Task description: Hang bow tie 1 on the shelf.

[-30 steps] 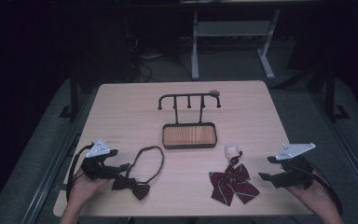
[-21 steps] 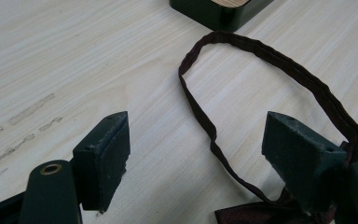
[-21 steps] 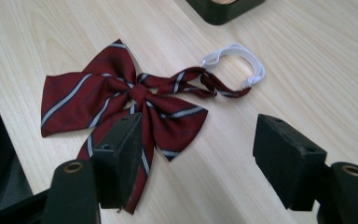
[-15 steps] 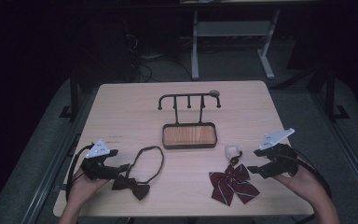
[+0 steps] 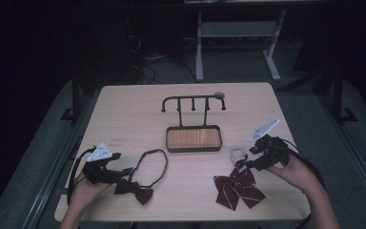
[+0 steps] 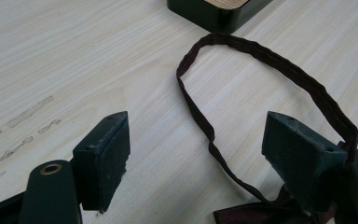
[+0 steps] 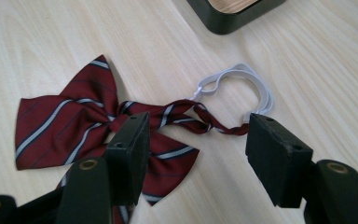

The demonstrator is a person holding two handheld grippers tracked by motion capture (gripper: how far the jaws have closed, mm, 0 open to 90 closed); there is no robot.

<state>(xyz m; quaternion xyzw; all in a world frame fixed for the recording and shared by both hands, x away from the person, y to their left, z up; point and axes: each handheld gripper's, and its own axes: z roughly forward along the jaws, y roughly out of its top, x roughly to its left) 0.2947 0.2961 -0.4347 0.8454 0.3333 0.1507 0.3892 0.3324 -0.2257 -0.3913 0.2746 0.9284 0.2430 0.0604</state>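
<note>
High view: dim overall, the surroundings nearly black, the table (image 5: pixel 138 114) evenly lit from above with only faint shadows and no glare; detail is soft and grainy. Gripper views: bright, diffuse light on pale wood, soft short shadows beneath the bow tie (image 7: pixel 102 126) and strap (image 6: pixel 261 60); the near jaws are slightly out of focus.

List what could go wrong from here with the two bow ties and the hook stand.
1. The right gripper, fingers apart and just been closing, straddles the striped maroon bow tie's strap; it may pinch only the thin white elastic loop, which could stretch or slip.
2. The left gripper sits open over the dark brown bow tie's narrow neck band; a close may miss it.
3. A dangling tie could snag the black metal hook stand.
</note>
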